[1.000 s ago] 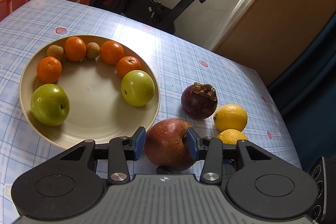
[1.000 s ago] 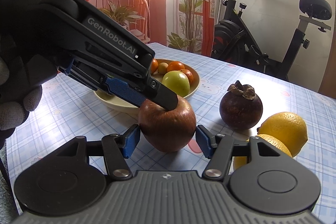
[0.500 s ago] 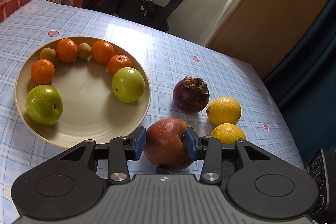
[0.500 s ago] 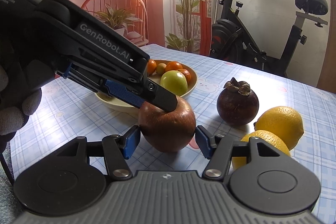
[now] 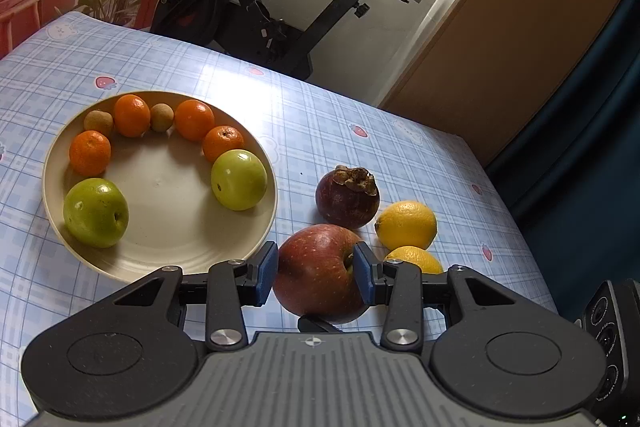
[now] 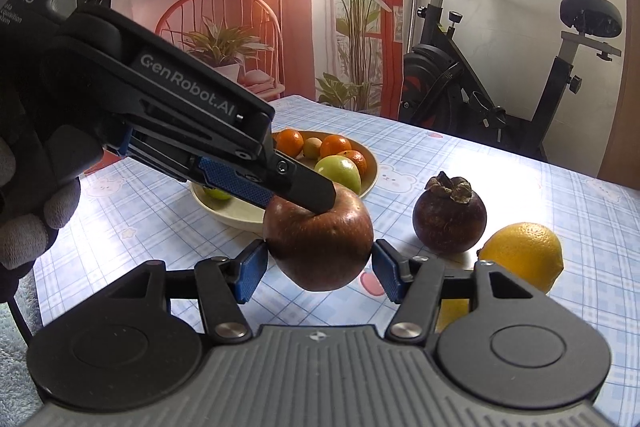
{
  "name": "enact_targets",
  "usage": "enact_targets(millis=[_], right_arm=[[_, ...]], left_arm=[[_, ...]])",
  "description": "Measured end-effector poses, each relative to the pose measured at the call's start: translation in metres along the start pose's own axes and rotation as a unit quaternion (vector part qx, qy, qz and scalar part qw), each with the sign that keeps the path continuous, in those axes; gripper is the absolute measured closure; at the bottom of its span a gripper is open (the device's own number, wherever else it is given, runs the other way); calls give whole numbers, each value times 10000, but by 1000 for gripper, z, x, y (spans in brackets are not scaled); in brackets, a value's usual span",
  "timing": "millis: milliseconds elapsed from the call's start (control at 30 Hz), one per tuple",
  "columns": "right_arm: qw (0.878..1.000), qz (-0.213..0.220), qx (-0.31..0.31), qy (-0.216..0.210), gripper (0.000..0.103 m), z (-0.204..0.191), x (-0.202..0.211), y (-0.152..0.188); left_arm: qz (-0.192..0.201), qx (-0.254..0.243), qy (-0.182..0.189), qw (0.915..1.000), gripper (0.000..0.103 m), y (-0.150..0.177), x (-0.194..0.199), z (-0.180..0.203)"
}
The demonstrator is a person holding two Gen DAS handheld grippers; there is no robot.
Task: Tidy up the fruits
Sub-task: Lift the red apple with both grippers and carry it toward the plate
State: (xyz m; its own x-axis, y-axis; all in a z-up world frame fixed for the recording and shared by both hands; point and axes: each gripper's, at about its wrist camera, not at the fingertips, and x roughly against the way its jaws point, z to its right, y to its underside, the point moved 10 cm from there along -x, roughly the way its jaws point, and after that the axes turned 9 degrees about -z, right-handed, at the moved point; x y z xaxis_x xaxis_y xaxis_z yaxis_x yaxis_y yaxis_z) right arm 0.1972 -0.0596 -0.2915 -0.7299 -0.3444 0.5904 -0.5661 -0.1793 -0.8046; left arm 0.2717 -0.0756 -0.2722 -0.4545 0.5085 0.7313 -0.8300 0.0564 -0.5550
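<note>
Red apple (image 5: 320,273): on the checked tablecloth (image 5: 360,115), nearest of the fruit.
Left gripper (image 5: 316,275): pads pinching the apple's sides.
Right gripper (image 6: 318,269): fingers spread wide around the apple, right pad clear of the skin.
Behind: mangosteen (image 5: 347,197), two lemons (image 5: 406,225).
Farther left: plate (image 5: 256,239) of green apples and tangerines.

Seemingly twelve fruits (image 5: 316,271), one plate (image 5: 168,227)

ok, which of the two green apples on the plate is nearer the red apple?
The green apple at the plate's right rim, below the tangerines; the other sits at the left rim.
</note>
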Motion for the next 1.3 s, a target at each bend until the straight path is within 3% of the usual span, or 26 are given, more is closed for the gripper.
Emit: enact_targets(millis=[467,700,967,1300], right_arm=[[9983,-42,544,-227,43,-22,-28,-41],[9967,-131,763,-255,43,-28,-41,-45],[9974,6,696,-166,43,-31,-16,-44],[9956,461,813,-47,43,-49,36,-76]], left_arm=[[364,436,-15,9984,60,-28,25,-38],[405,566,-40,9976,60,-33,24,-51],[494,384,-11,9980,60,-24,41,-32],[1020,91,-61,9947,60,-31,93,-1]])
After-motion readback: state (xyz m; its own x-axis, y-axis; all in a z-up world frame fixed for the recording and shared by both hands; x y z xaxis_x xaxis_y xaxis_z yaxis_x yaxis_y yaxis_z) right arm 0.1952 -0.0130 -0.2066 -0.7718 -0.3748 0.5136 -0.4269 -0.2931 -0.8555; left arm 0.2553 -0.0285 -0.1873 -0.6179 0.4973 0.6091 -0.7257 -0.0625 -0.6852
